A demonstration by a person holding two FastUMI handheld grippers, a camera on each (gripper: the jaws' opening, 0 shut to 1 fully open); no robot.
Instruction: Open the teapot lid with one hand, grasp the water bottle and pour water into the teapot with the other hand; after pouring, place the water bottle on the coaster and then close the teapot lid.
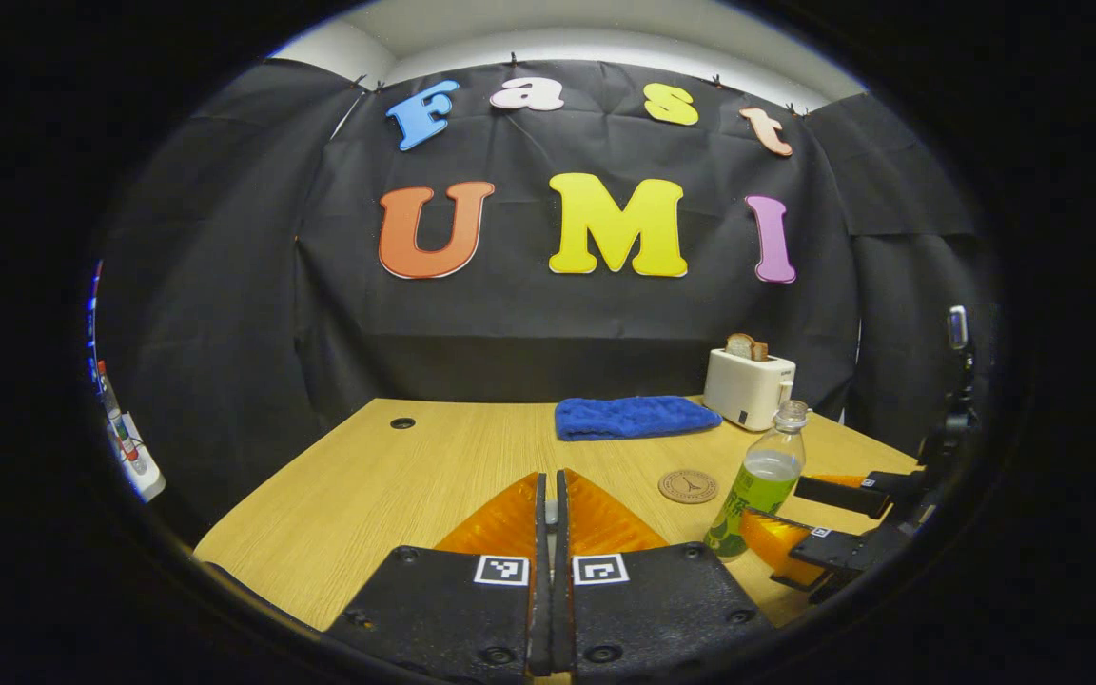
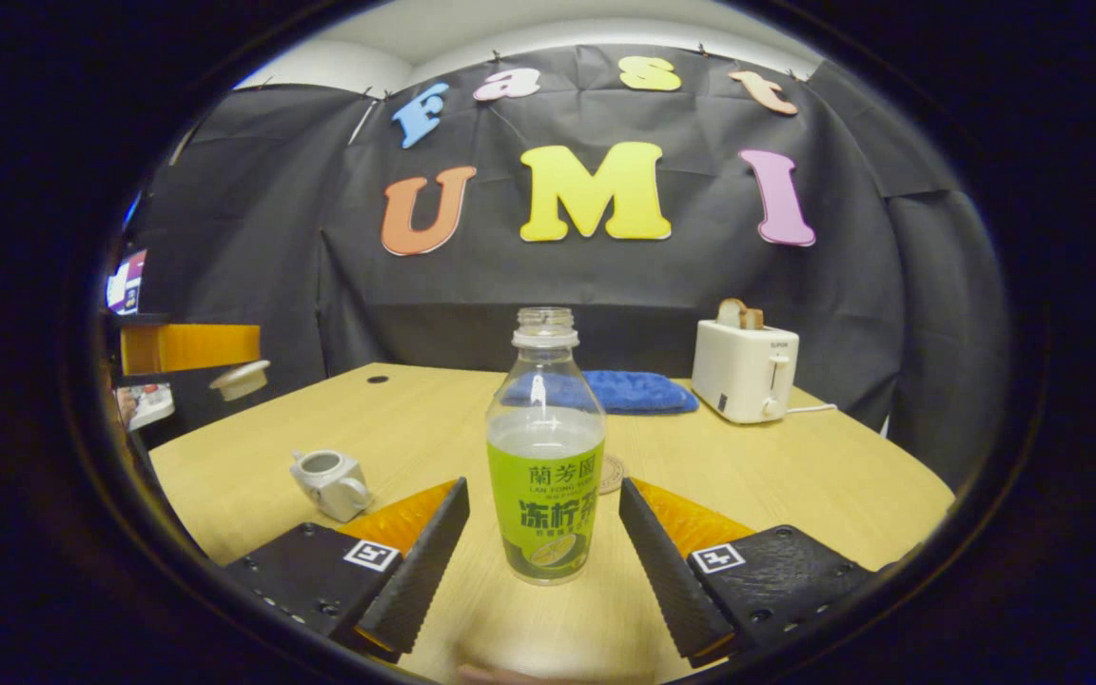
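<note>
right gripper (image 2: 540,533) jaws wide, flanking water bottle (image 2: 545,457), not touching | left gripper (image 1: 551,504) jaws closed, holding lid (image 2: 239,380) left of bottle | teapot (image 2: 329,482) open, left of bottle

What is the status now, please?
Left gripper shut on the lid, held high. Right gripper open around the bottle, not touching. Teapot open on the table. Nothing in the way.

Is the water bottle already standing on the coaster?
No. In the left gripper view the water bottle stands on the bare table, beside the coaster and not on it.
</note>
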